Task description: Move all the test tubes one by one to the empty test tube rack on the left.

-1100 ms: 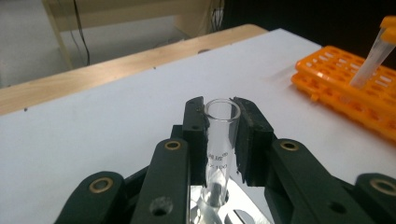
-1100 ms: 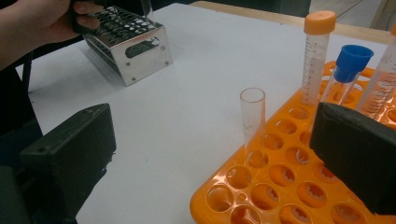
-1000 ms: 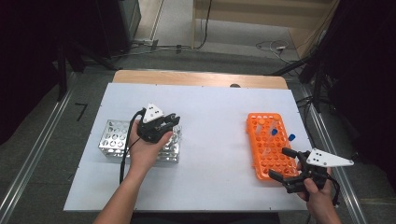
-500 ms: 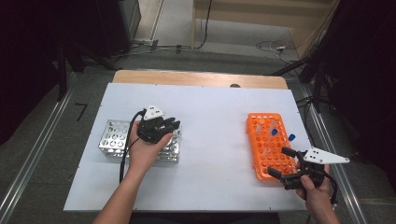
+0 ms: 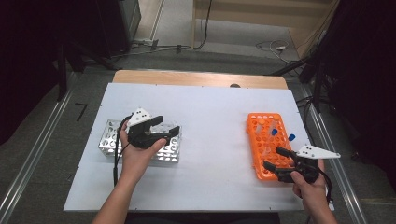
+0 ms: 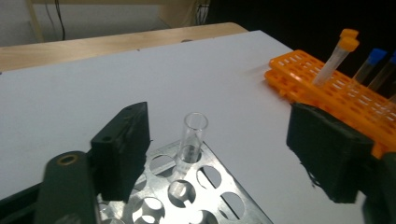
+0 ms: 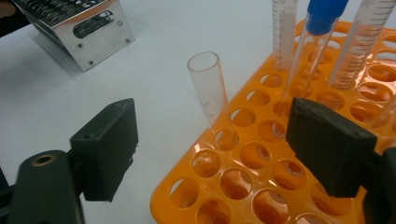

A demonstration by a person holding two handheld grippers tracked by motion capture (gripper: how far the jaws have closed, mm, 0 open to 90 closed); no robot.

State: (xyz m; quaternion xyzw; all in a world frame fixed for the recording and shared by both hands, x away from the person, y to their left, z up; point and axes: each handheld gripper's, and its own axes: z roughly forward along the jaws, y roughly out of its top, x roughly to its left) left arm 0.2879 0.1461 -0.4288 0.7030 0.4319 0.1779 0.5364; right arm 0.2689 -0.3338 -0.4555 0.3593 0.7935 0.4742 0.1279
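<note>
Releasing marked this moment: my left tongs (image 6: 224, 158) had just been opening, and their jaws stood apart on either side of a clear uncapped tube (image 6: 190, 144) without pressing it. That tube stood upright in a hole of the metal rack (image 5: 112, 140), which sat near the left edge of the table (image 5: 210, 112). Compared with the earlier high view, the left tongs (image 5: 163, 129) had drifted a little toward the table's centre, off the rack's right end. I judged the delivery of that tube complete.

My right tongs (image 7: 210, 149) had just been closing, yet their jaws remained apart, flanking a second clear open tube (image 7: 208, 88) that leaned in a hole at the near corner of the orange rack (image 7: 233, 186), not yet pinched. That rack (image 5: 261, 135) lay near the table's right edge, with a blue-capped tube (image 7: 317, 28) and graduated tubes (image 7: 285, 28) standing farther back. I read this as the next pickup beginning.
</note>
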